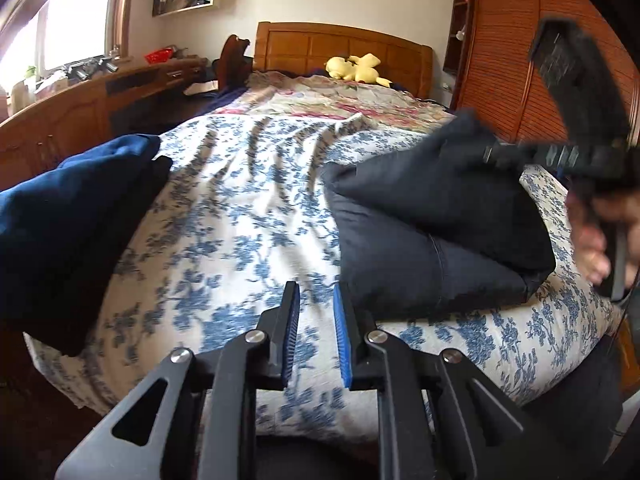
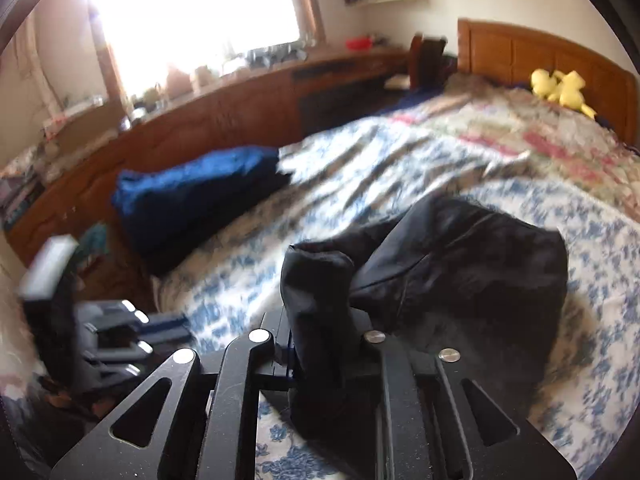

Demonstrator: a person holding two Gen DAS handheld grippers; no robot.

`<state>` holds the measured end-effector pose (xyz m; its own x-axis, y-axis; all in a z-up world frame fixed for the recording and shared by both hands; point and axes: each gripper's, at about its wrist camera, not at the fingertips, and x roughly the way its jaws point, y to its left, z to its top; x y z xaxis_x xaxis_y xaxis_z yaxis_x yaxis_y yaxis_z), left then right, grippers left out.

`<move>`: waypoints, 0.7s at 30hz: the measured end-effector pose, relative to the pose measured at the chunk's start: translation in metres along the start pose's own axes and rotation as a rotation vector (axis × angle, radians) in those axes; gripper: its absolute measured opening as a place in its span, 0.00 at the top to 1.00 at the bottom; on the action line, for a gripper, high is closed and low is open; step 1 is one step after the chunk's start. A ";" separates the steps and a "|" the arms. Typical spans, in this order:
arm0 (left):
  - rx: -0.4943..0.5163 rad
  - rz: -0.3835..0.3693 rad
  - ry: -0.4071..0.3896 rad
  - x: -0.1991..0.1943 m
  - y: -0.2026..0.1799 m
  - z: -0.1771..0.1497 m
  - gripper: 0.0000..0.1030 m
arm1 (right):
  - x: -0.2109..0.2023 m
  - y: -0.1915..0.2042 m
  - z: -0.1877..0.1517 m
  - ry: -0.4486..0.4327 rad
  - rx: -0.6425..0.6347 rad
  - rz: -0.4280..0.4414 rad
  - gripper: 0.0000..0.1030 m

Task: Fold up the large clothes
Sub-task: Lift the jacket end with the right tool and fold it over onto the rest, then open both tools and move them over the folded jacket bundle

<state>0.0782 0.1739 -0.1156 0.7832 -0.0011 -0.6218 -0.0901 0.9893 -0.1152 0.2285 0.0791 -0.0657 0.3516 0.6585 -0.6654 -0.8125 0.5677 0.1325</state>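
A: Room to move?
B: Bed point(image 1: 248, 216) in a blue-flowered cover, wide bare stretch down its middle. Near edge runs right under both grippers. Left edge drops toward a wooden cabinet point(image 1: 60, 128); headboard point(image 1: 344, 52) closes the far end, wardrobe point(image 1: 516, 60) just past the right edge.

A: Clothes?
B: Blue garment point(image 1: 68, 208) bunched at the near-left edge, hanging slightly over it. Dark garment point(image 1: 432, 240) folded on the near-right part, well apart from the blue one.

A: Left gripper?
B: Left gripper point(image 1: 316, 316) sits over the bare cover, jaws a narrow gap apart, nothing between them, clear of the dark garment's near-left corner.

A: Right?
B: Right gripper point(image 2: 320, 344) is clamped on a lifted flap of the dark garment; the cloth stands up between its fingers. From the left camera it's blurred, a hand point(image 1: 596, 248) on its handle at the right edge.

A: Anything far off?
B: Yellow plush point(image 1: 356, 68) by the headboard.
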 end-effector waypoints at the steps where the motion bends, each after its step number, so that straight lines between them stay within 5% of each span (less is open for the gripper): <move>1: -0.001 0.001 -0.001 -0.002 0.002 0.000 0.85 | 0.009 0.004 -0.004 0.028 -0.005 -0.014 0.74; 4: -0.006 0.003 -0.003 -0.007 0.007 -0.001 0.83 | 0.018 0.012 -0.009 0.052 -0.014 -0.006 0.52; 18: 0.021 -0.002 -0.035 -0.019 -0.011 0.010 0.74 | -0.070 -0.027 -0.032 -0.086 0.011 -0.082 0.48; 21: 0.031 -0.010 -0.047 -0.020 -0.019 0.016 0.73 | -0.063 -0.048 -0.044 -0.046 0.042 -0.135 0.48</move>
<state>0.0743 0.1577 -0.0889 0.8122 -0.0053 -0.5834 -0.0632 0.9933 -0.0970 0.2247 -0.0120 -0.0626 0.4780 0.5960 -0.6453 -0.7368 0.6720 0.0749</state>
